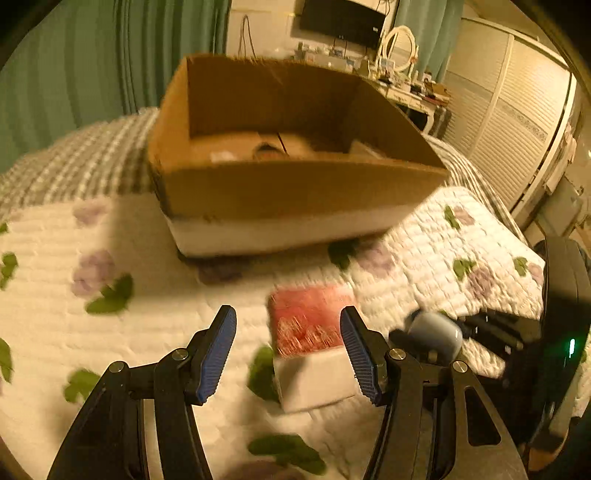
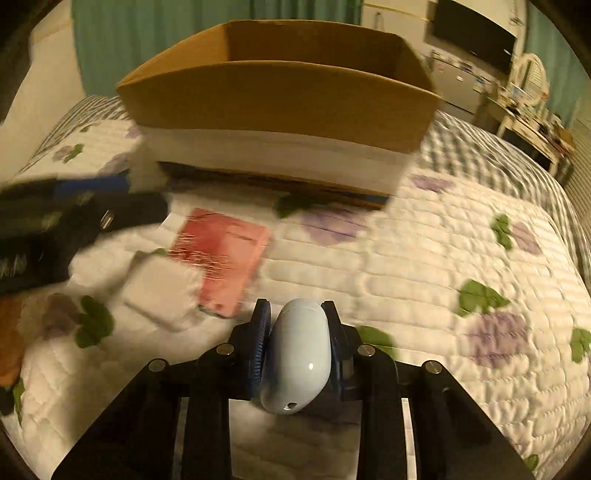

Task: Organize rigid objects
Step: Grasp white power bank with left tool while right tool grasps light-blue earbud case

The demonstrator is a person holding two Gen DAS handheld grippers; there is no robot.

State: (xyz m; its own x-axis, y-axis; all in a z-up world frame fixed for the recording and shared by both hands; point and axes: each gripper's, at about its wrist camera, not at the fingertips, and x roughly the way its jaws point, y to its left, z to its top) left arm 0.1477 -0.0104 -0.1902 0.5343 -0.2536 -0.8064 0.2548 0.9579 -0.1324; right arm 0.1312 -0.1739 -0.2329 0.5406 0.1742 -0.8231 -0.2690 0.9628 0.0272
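Observation:
An open cardboard box (image 1: 295, 195) (image 2: 280, 99) stands on the flowered quilt (image 1: 55, 332), with a few items dimly seen inside. In front of it lies a flat red box (image 1: 306, 317) (image 2: 225, 251), and a small white box (image 1: 314, 384) (image 2: 159, 291) rests against its near end. My left gripper (image 1: 288, 321) hangs open just above them, its right pad close beside the red box without touching it. My right gripper (image 2: 295, 308) is shut on a pale blue egg-shaped case (image 2: 299, 354) (image 1: 437, 334), held low over the quilt to the right of the red box.
The bed's far part has a grey checked cover (image 1: 92, 158). Beyond it are green curtains (image 1: 74, 74), a wall screen (image 1: 343, 22), a cluttered dresser with a round mirror (image 1: 399, 48) and white louvred wardrobe doors (image 1: 517, 110). The bed edge drops off at the right.

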